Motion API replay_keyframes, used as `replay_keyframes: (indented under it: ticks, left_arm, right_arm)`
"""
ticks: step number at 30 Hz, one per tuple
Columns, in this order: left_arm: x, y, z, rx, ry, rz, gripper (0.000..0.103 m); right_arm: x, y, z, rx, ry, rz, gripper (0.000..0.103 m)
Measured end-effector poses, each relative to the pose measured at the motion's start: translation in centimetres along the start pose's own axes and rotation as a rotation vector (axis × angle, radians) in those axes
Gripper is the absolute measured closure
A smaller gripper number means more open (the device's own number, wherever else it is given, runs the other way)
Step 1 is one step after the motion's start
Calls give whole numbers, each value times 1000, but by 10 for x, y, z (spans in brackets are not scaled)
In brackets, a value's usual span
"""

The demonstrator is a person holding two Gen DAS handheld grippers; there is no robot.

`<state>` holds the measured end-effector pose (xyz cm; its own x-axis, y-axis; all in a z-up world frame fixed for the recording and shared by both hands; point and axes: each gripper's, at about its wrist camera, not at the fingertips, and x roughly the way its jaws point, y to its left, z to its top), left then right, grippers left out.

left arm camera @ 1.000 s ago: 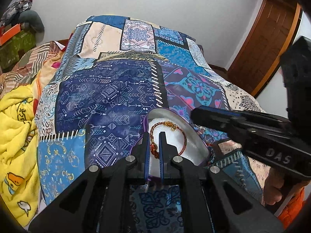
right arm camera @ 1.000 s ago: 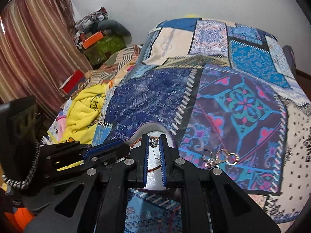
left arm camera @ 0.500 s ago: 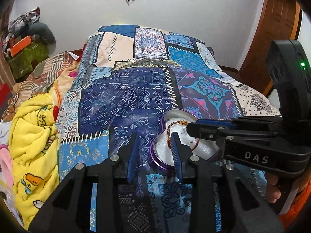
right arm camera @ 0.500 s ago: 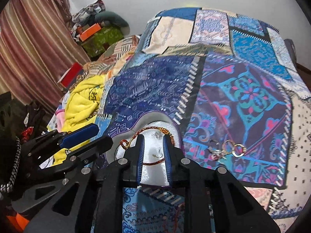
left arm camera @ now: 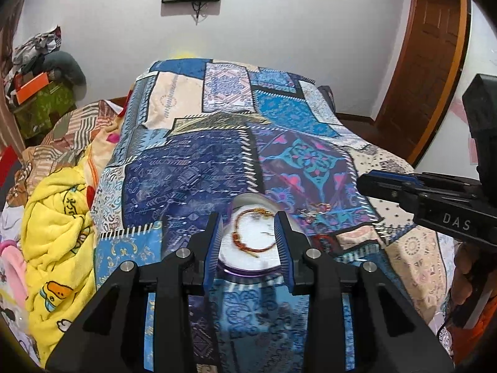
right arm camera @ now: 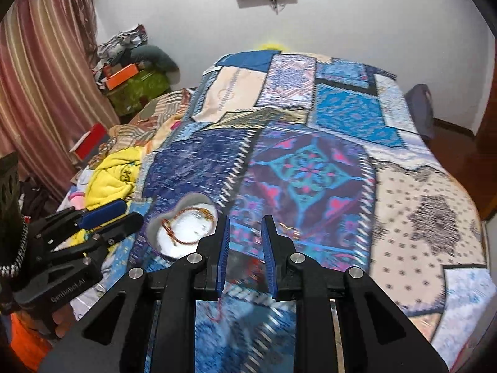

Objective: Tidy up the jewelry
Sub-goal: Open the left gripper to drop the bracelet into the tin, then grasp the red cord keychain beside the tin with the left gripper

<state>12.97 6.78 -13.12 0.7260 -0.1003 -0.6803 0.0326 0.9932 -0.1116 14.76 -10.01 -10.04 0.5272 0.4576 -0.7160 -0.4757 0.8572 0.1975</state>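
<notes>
Nearest the left tongs (left arm camera: 248, 248) lies the heart-shaped box (left arm camera: 248, 264), straight ahead and below, its white lining showing between the two blue pads. The pads stand apart with nothing pressed between them; these jaws have just been opening. The red bracelet (left arm camera: 248, 236) rests inside the box, curled in a loop, touching neither pad.

The right tongs (right arm camera: 245, 255) hang to the right of the box, also parted and empty, their jaws having just been opening too. From there the box (right arm camera: 183, 233) sits ahead and to the left. Ahead and slightly to the right, just past the tips, a small gold piece (right arm camera: 289, 228) lies loose on the bed cover (right arm camera: 403, 217); blur hides its shape, so its long axis cannot be told. The right tongs look nearer to it, so the next pick likely falls to them.

Beyond it the cover runs flat and open. The bed's right edge lies well off, and a yellow blanket (right arm camera: 115, 177) is heaped along the left.
</notes>
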Motion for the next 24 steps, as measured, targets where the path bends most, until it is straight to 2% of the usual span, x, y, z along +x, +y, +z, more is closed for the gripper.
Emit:
replay_keyframes:
  ticks: [10, 19, 24]
  left_arm:
    - [-2, -45, -10, 66, 42, -34, 69]
    - [34, -77, -29, 84, 160, -102, 69]
    - [62, -89, -38, 124, 216, -86, 69]
  right_arm:
    - [-26, -39, -25, 49, 2, -63, 84]
    - [-28, -61, -44, 82, 34, -75, 84]
    - [-20, -70, -53, 101, 61, -67, 84]
